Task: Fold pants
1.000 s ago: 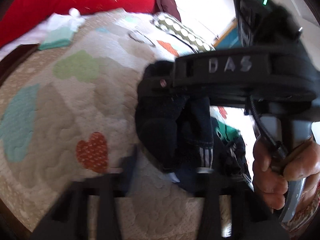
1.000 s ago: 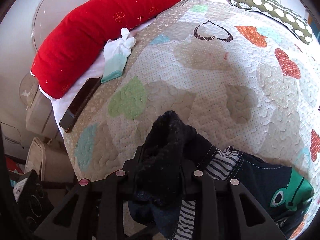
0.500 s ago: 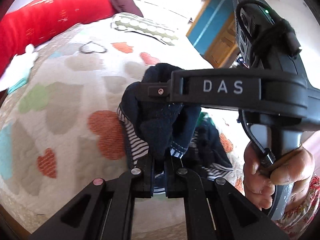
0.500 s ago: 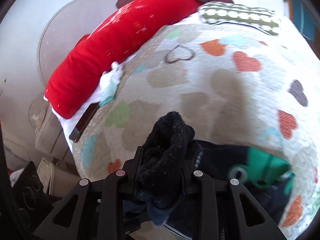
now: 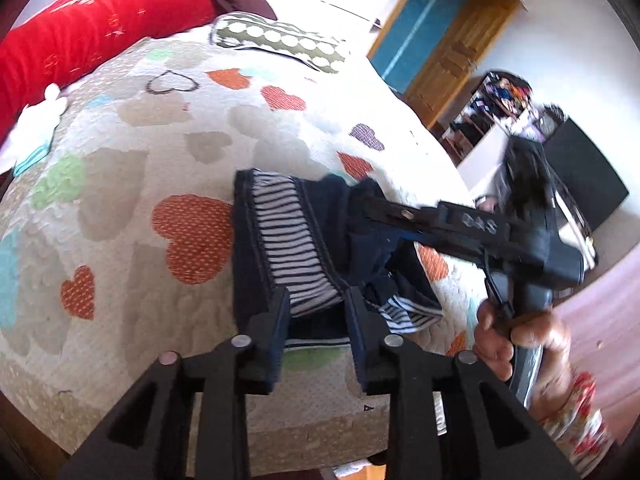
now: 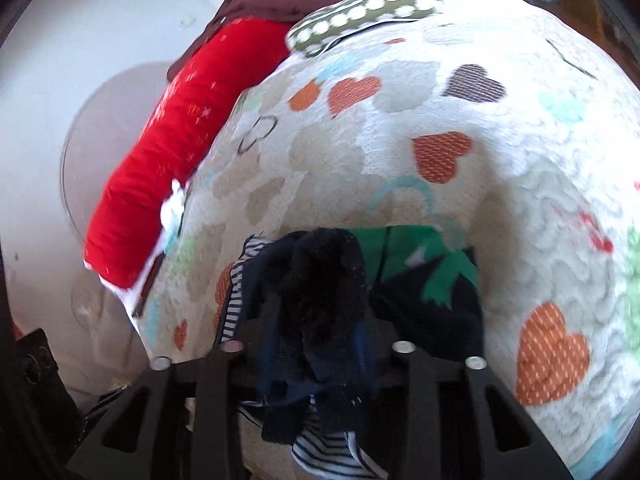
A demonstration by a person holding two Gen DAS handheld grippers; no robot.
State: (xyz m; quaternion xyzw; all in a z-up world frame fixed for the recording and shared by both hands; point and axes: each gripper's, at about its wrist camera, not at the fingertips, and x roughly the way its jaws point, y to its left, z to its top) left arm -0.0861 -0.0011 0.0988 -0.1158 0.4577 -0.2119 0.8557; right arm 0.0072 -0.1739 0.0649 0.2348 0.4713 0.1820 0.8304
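Pants (image 5: 288, 248) lie on the heart-print quilt (image 5: 132, 168) near its front edge, left gripper (image 5: 316, 312) parted with fingers straddling the striped lining, right gripper (image 6: 316, 320) clamped on a bunched navy wad, so spread-out step; next likely needs flattening.

Bright daylight all round, pouring in from the far side of the bed. Blown-out white glare along the top of the left wrist view, behind the red bolster (image 5: 100, 28). Heavy fisheye bending, quilt (image 5: 132, 184) bulging like a dome, black vignette in the corners. Motion smear on the right claw (image 5: 360, 204) and the hand (image 5: 520, 344) holding it. Right wrist view softer overall, streaky blur on the quilt's right edge (image 6: 592, 240), fuzzy dark pants (image 6: 320, 292) up close, out of focus. Soft shadows only, nothing harsh.
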